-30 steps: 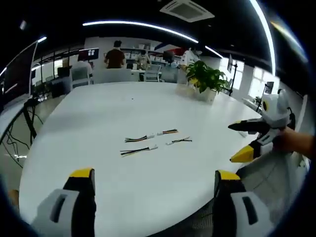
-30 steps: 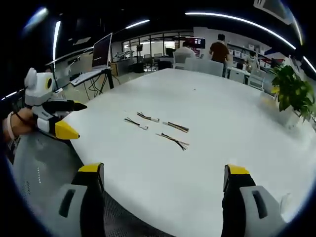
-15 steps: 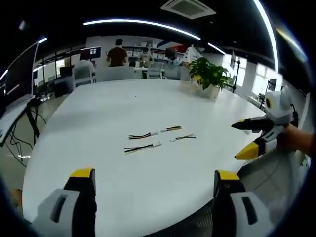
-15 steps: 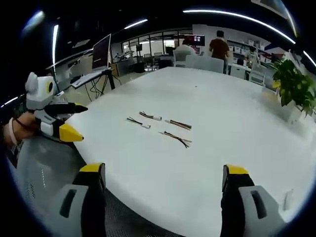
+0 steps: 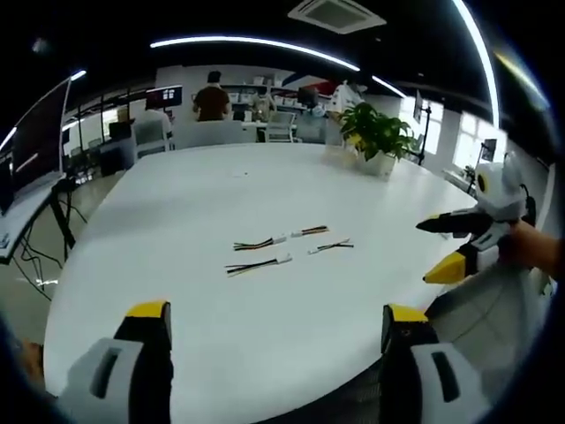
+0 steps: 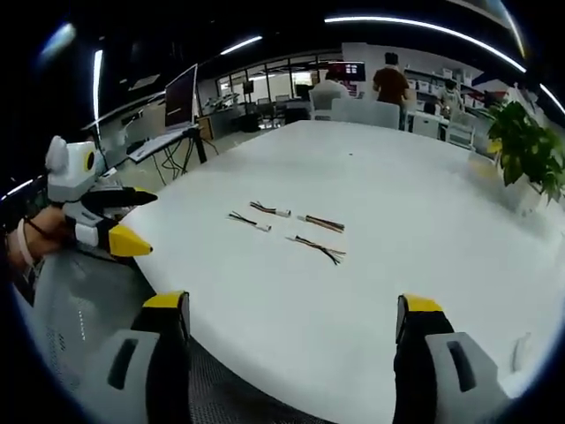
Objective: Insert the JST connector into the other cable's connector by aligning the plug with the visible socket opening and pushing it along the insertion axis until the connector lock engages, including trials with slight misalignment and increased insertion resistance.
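You have crept nearer the cables (image 5: 287,247), both grippers (image 5: 274,322) (image 6: 291,314) gaping empty, nothing picked up yet.

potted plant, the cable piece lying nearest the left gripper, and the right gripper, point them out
potted plant (image 5: 378,141): left gripper view, on its leaves.
nearest cable piece (image 5: 256,263): left gripper view, on the middle of its wires.
right gripper (image 5: 434,251): left gripper view, midway between its black and yellow fingertips.

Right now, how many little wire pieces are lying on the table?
4, grouped mid-table: one far-left, one far-right, one near-left, one near-right. None look hidden.
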The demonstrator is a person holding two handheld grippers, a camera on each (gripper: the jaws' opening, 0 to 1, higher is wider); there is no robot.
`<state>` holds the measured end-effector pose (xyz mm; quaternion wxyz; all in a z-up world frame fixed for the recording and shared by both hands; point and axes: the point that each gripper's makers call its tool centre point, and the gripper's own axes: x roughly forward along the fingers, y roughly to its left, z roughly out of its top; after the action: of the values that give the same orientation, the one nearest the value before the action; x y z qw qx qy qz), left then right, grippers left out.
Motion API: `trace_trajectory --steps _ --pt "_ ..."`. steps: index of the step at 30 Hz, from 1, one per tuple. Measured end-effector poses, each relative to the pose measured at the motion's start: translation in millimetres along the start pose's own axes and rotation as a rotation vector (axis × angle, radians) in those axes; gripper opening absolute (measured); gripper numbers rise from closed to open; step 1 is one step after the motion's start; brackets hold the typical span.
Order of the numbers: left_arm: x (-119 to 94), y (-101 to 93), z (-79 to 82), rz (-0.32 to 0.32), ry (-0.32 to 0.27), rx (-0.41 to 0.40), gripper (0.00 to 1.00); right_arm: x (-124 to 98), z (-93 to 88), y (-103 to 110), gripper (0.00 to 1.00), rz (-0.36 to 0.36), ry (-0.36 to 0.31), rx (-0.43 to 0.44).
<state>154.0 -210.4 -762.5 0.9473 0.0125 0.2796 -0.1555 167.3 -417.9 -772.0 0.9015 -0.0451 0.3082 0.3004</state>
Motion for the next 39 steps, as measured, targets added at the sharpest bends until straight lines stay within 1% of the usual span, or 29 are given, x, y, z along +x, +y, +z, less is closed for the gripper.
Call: trace_trajectory --steps 2,5,9,15,19,22,27,31,35,37,39 --pt "0.4 4.4 -3.9 0.023 0.02 -0.003 0.97 -1.6 0.3 -3.1 0.96 -0.014 -0.005 0.006" --pt "1.1 2.2 -2.3 0.01 0.011 -0.007 0.97 -3.8 3.5 -8.9 0.96 -0.036 -0.025 0.013" --pt "3.2 -1.6 -3.8 -0.006 0.026 0.013 0.95 -4.9 7.7 -12.0 0.95 -0.047 -0.043 0.026" --pt "1.0 -3.1 2.4 -0.018 -0.005 0.002 0.95 -8.1 14.9 -15.9 0.93 -0.064 -0.079 0.032" --pt "2.3 -3.7 5.3 -0.022 -0.008 0.007 0.95 -6.4 20.0 -14.7 0.93 -0.057 -0.089 0.017" --pt "1.5 -1.6 3.3 -0.01 0.0 0.002 0.95 -5.2 16.3 -11.7 0.93 -0.039 -0.073 0.028" --pt "1.7 -3.8 -2.5 0.004 0.037 0.05 0.95 -2.7 13.5 -6.1 0.91 -0.009 -0.06 0.02" --pt "0.8 -1.9 -1.8 0.017 0.04 0.058 0.95 -2.0 13.6 -3.9 0.9 0.0 -0.054 0.0" --pt "1.7 -0.2 -2.7 0.022 0.049 0.049 0.94 -0.7 15.9 -2.1 0.88 0.016 -0.056 0.007" --pt "2.6 0.2 -0.8 0.023 0.045 0.041 0.94 0.2 18.8 -3.9 0.88 0.017 -0.061 -0.009" --pt "3.6 -0.7 0.3 0.021 0.04 0.041 0.93 0.7 18.0 -5.0 0.89 0.02 -0.058 0.001"
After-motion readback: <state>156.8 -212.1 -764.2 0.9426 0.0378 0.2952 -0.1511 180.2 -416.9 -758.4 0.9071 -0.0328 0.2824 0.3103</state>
